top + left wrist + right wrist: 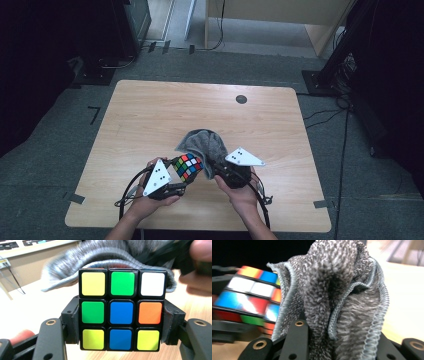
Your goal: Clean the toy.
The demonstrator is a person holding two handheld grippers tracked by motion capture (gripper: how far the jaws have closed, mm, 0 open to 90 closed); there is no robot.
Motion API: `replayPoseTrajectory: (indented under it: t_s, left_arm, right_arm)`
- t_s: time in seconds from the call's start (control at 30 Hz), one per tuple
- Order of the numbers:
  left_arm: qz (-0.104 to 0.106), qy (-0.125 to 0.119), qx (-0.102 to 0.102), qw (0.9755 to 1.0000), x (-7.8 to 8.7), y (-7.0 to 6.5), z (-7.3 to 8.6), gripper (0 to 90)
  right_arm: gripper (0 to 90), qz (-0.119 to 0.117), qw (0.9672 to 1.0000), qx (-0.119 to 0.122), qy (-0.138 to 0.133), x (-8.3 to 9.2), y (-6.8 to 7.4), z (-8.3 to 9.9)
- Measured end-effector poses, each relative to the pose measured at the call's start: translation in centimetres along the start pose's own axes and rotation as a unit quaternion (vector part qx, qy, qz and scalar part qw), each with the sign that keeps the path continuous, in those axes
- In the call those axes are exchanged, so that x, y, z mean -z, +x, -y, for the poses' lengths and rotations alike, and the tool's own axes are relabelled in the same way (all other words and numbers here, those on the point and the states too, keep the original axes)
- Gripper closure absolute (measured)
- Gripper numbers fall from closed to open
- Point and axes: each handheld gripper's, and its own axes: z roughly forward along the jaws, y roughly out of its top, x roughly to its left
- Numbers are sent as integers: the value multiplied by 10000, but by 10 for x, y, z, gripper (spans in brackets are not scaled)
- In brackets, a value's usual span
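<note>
Left gripper [121, 322] clamping puzzle cube [122, 310] by sides; right gripper [332, 350] pinching grey cloth [337, 290], pressing beside cube above table [150, 110].

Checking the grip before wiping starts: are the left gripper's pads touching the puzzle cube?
Touching. The left gripper view shows the left gripper with a pad pressed flat against each side of the puzzle cube at its middle row, no gap visible.

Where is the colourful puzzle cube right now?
In the high view the cube sits clamped in the left gripper near the table's front edge, right beside the grey cloth.
</note>
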Motion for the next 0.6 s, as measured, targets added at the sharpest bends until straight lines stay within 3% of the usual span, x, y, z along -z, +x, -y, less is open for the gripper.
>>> replayPoseTrajectory:
  t_s: [0.07,0.17,0.27,0.37,0.43,0.47,0.6]
  left_arm:
    - [-53,104,-54,9999,-1,0,1,339]
    - [-156,294,-81,9994,-5,0,5,339]
    - [-152,340,-92,9993,-8,-2,5,339]
    - [-129,276,-182,9994,-6,-5,4,339]
    - [-150,231,-261,9993,-4,-7,2,339]
    - [-138,203,-278,9993,-3,-6,1,339]
    - [-53,52,-167,9998,-1,-4,-1,339]
  right_arm:
    - [735,6,9998,-204,-71,2,-5,0]
    - [735,-260,9986,-307,-339,10,0,-7]
    - [734,-711,9959,-214,-519,14,17,-12]
    - [734,-994,9940,32,-445,11,32,-12]
    - [732,-905,9952,118,-344,6,34,-8]
    - [732,-926,9950,-6,-385,5,30,-6]
    - [734,-358,9990,-213,-140,2,7,-2]
